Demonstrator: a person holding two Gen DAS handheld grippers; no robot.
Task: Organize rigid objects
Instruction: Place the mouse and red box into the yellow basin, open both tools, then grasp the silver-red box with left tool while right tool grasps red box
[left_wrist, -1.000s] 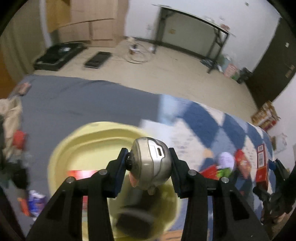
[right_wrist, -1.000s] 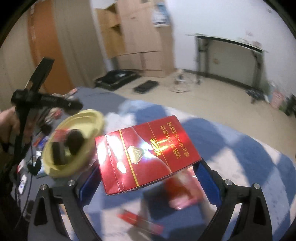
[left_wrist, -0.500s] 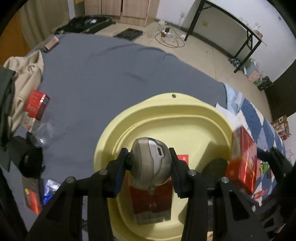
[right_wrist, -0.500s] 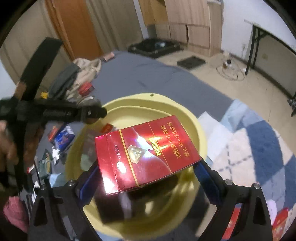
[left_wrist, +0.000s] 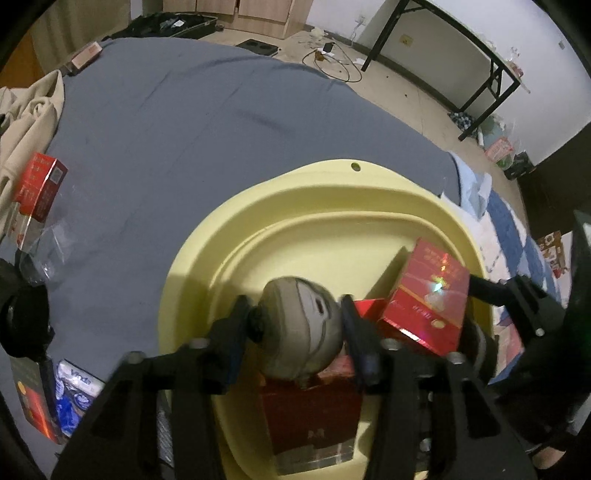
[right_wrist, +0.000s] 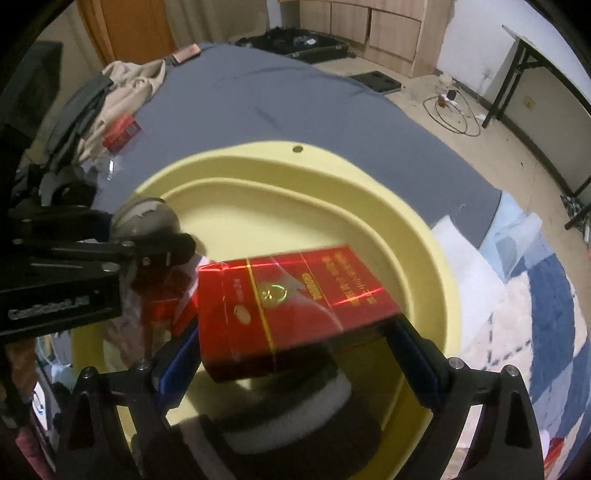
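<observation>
Both hands are over the yellow tub (left_wrist: 207, 280) on the bed (left_wrist: 192, 122), and the job now is to let things go into it gently. The left gripper (left_wrist: 297, 328) has the round silver gadget (left_wrist: 301, 332) between its jaws. The jaws have just been opening, about half way, and the gadget looks blurry, so it seems to be slipping free. It sits low over a red box (left_wrist: 310, 417) already lying in the tub, so it should not fall far. The right gripper (right_wrist: 295, 349) has its jaws very wide, pressed on a big red box (right_wrist: 291, 302) held flat over the tub, above a dark round thing (right_wrist: 295, 417) in there. It is best to bring that box lower, find a bare spot, then open slowly. The two grippers are close together, so they should take turns and not bump.
</observation>
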